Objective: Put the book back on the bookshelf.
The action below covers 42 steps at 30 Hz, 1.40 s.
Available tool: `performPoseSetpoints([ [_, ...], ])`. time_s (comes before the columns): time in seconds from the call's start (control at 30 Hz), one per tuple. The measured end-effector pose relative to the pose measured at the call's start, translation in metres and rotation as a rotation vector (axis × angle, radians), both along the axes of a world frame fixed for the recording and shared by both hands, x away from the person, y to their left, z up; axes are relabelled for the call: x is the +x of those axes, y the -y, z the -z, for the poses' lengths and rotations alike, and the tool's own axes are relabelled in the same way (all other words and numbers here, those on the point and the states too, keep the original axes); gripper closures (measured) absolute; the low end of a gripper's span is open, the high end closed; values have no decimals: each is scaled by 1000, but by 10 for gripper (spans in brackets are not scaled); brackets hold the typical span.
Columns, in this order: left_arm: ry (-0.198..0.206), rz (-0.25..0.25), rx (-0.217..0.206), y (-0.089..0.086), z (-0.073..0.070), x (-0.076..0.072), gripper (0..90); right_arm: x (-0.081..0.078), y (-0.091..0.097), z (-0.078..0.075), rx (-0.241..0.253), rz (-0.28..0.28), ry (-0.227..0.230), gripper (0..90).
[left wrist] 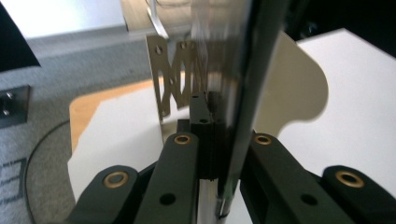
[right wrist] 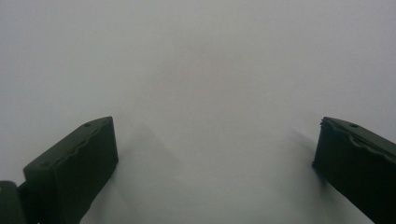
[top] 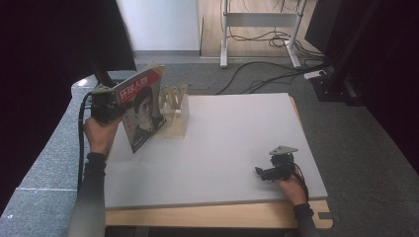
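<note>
The left tool (top: 109, 106) is clamped on a magazine (top: 143, 106), holding it upright on edge just beside the wooden rack (top: 174, 113), likely so it can slide into a slot. The right tool (top: 272, 170) rests on the desk (top: 232, 143), jaws apart, out of the way.

Centre of the high view, there's the table (top: 232, 148), a white top on a pale wooden base that peeks out along the bottom edge. Up at its upper-left corner stands a light wooden rack (top: 175, 116) with upright slats, resting on the white surface. Lower right, the right gripper (top: 269, 173) sits on the white top.
</note>
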<state>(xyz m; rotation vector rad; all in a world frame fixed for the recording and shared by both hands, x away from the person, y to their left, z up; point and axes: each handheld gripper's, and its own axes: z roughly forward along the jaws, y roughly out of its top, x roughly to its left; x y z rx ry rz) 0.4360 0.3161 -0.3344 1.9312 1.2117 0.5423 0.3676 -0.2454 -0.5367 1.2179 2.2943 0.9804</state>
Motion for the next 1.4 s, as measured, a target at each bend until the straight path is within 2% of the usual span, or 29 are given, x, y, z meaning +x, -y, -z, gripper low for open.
performPoseSetpoints([
  [0.1, -49, 31, 52, 0, -3, -2, 855, 0, 0, 0, 0, 0, 0, 0],
  [0.2, -107, 59, 61, -1, -2, -3, 842, 0, 0, 0, -1, -1, -2, 0],
  [0.23, -112, 58, 64, -1, -2, -3, 844, 0, 0, 0, -1, -1, -1, 0],
  [0.3, -95, 43, 63, -2, -2, -5, 864, 0, 0, 0, 0, -1, -1, 0],
  [0.43, -31, 8, -43, -8, 4, -4, 872, 0, 0, 0, 0, 0, -1, 0],
  [0.57, 1, -21, -78, -7, 13, 1, 872, 0, 0, 0, 0, -1, -1, 0],
  [0.67, 23, -50, -75, -5, 18, 4, 871, 0, 0, 0, 0, 0, -2, 0],
  [0.8, 39, -77, -23, -3, 27, 5, 865, 0, 0, 0, 1, 1, -2, 0],
  [0.87, 41, -96, -25, -7, 28, 5, 861, 0, 0, 0, 1, 1, -2, 0],
  [0.97, 33, -99, -24, -11, 28, 6, 840, 0, 0, 0, 1, 0, -1, 0],
  [1.1, 40, -100, -18, -11, 29, 8, 692, 0, 0, 0, 0, 0, -2, 0],
  [1.4, 45, -87, -51, -14, 30, 4, 371, 0, 0, 0, -2, -2, -2, 0],
])
